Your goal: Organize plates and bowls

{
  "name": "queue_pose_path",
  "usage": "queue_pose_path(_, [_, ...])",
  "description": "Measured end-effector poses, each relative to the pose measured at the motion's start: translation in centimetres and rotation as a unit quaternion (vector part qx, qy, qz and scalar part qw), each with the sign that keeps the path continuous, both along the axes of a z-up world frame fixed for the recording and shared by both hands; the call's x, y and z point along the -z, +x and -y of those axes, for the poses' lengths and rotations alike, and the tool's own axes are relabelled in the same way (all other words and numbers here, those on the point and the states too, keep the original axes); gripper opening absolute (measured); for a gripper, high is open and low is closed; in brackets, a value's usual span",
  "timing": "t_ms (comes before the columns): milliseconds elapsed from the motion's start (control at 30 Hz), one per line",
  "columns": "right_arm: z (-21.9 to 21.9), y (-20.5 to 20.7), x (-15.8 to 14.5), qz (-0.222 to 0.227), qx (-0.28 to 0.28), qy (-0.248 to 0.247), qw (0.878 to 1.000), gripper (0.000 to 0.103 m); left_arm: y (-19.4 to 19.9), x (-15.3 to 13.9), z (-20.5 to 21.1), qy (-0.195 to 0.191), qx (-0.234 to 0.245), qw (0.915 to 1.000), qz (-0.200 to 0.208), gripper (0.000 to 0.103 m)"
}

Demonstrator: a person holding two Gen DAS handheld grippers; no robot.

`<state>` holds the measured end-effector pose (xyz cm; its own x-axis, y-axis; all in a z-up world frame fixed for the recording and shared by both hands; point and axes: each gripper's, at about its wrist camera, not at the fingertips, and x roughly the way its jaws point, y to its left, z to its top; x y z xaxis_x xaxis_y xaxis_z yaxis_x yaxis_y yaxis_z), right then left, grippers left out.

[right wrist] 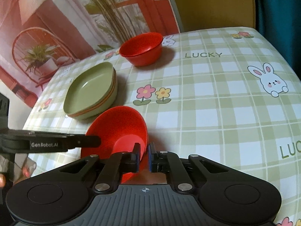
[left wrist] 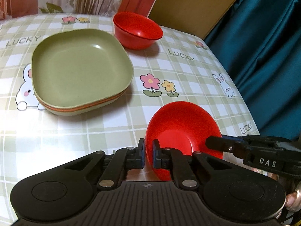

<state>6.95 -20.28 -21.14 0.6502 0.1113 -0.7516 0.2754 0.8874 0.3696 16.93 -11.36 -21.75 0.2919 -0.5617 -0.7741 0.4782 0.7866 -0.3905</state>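
Both tools, left tool (left wrist: pixel 148 155) and right tool (right wrist: pixel 144 156), pinch opposite rims of a tilted red bowl (left wrist: pixel 180 130) above the bench (left wrist: pixel 188 71), apparently mid-carry; next it needs nesting into the bowl stack (left wrist: pixel 138 30) at twelve o'clock, beyond the green plates (left wrist: pixel 80 71).

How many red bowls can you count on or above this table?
3, perhaps more. One red bowl is gripped at its rim by both grippers. A nested stack of two sits beyond the green plates; further bowls could be hidden inside.
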Motion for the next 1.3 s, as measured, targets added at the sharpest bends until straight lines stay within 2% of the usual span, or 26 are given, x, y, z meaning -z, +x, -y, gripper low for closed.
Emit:
queue_pose_path(133, [0.4, 0.6, -1.0, 0.016, 0.008, 0.002, 1.0, 0.007, 0.2, -1.1, 0.0, 0.001, 0.005, 0.9997, 0.023, 0.008])
queue_pose_path(333, [1.8, 2.6, -4.2, 0.058, 0.021, -0.008, 0.998, 0.007, 1.7, -4.3, 0.5, -0.004, 0.011, 0.9975, 0.069, 0.008])
queue_pose_path(600, [3.7, 7.0, -8.8, 0.125, 0.023, -0.054, 0.99, 0.007, 5.0, -9.7, 1.7, -0.022, -0.002, 0.9898, 0.141, 0.008])
queue_pose_path(733, [4.4, 9.2, -10.0, 0.148, 0.025, -0.072, 0.986, 0.007, 6.6, -10.7, 2.3, -0.019, -0.013, 0.987, 0.159, 0.009])
queue_pose_path(833, [4.9, 10.7, -10.2, 0.154, 0.023, -0.079, 0.985, 0.007, 8.0, -11.1, 2.6, -0.014, -0.019, 0.9857, 0.167, 0.009])
queue_pose_path(1033, [5.9, 14.3, -9.1, 0.148, 0.021, -0.084, 0.985, 0.007, 11.4, -10.3, 2.9, -0.008, -0.033, 0.9873, 0.155, 0.009])
queue_pose_path(1300, [8.5, 18.6, -5.9, 0.124, 0.046, -0.042, 0.99, 0.007, 16.1, -7.6, 4.9, 0.037, -0.012, 0.9887, 0.145, 0.01])
